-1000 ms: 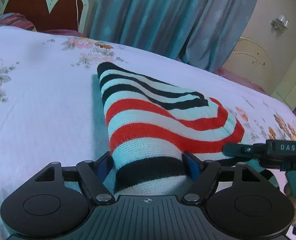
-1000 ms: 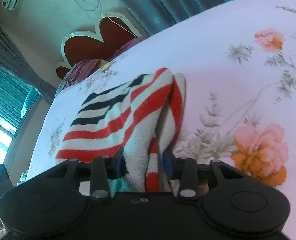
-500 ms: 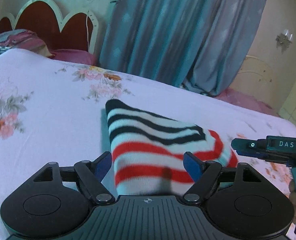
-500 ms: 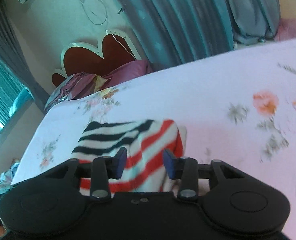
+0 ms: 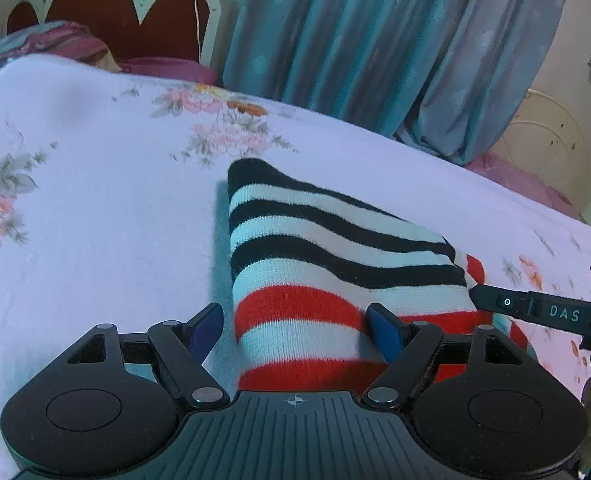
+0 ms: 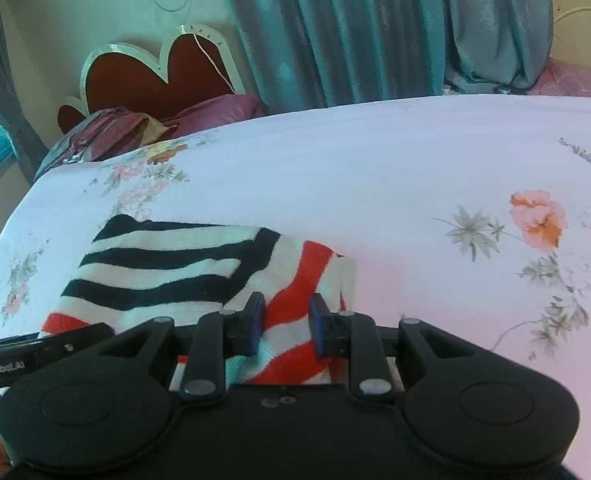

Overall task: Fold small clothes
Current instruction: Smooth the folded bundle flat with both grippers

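Note:
A small knitted garment with black, white and red stripes [image 5: 319,264] lies folded on the floral bedsheet [image 5: 95,220]. My left gripper [image 5: 295,328] is open, its blue pads [image 5: 385,332] standing wide apart at the garment's near red-striped edge. In the right wrist view the garment [image 6: 183,268] lies flat at lower left. My right gripper [image 6: 283,326] is open with a narrow gap, over the garment's red-striped corner. Neither gripper holds cloth. The right gripper's body shows at the right edge of the left wrist view [image 5: 551,312].
The bed's red scalloped headboard [image 6: 155,76] and purple pillows [image 6: 143,128] are at the far end. Blue-green curtains [image 5: 375,40] hang behind the bed. The sheet [image 6: 415,184] stretches to the right of the garment.
Both grippers let go of the garment and pulled back and up. The garment now lies flat on the sheet, folded.

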Demonstrator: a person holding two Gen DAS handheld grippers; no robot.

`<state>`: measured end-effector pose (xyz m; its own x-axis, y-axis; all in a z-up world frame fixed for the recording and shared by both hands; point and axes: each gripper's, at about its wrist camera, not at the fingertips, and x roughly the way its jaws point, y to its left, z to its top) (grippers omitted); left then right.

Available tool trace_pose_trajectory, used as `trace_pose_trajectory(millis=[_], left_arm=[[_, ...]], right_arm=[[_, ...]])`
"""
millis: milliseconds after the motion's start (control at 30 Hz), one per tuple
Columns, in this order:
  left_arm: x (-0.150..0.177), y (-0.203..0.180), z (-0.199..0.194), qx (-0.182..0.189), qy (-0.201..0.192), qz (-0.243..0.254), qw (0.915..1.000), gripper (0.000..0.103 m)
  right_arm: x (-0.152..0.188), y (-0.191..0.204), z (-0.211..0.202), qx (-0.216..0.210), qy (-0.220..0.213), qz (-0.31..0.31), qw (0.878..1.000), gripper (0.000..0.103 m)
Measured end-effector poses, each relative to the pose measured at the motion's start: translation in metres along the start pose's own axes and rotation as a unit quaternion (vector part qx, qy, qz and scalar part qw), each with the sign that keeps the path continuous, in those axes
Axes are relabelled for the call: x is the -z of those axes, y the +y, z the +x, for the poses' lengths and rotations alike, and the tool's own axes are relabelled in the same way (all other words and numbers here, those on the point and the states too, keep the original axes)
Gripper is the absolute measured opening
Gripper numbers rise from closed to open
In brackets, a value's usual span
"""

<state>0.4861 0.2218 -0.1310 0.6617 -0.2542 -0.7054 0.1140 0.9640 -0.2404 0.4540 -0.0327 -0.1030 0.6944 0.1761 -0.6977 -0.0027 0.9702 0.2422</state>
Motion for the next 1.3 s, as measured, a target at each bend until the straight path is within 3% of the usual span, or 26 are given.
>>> trace_pose_trajectory(millis=[200,433,600,867,1067,1167,1233,1300], left_arm=[[0.013,-0.004,-0.037,0.012,-0.007,0.026,0.9996,0.078],[0.045,-0.01,-0.062,0.012,0.006,0.047,0.9988,0.078],[0.055,-0.01,-0.06,0.011,0.012,0.037,0.9992,0.078],[0.075,-0.003,-0.085,0.017,0.015,0.032,0.9992,0.078],[0.094,0.004,-0.076,0.012,0.023,0.029,0.9992,0.078],[0.094,0.004,-0.076,0.007,0.02,0.033,0.9992,0.078],[0.095,0.003,-0.077,0.003,0.02,0.035,0.9992,0.078],[0.095,0.0,-0.078,-0.004,0.017,0.035,0.9992,0.078]], right_arm=[[0.007,0.008,-0.046,-0.028,-0.025,0.007,0.999,0.027],[0.05,0.021,-0.094,-0.032,-0.031,-0.016,0.999,0.028],[0.073,0.009,-0.084,0.006,-0.003,0.005,1.0,0.027],[0.097,0.002,-0.113,-0.011,-0.012,0.037,0.999,0.028],[0.121,-0.007,-0.094,0.0,0.017,0.054,0.998,0.026],[0.126,-0.016,-0.093,-0.015,0.022,0.107,0.994,0.027],[0.131,-0.01,-0.093,-0.01,0.017,0.075,0.997,0.028],[0.131,-0.014,-0.09,-0.013,0.019,0.085,0.996,0.028]])
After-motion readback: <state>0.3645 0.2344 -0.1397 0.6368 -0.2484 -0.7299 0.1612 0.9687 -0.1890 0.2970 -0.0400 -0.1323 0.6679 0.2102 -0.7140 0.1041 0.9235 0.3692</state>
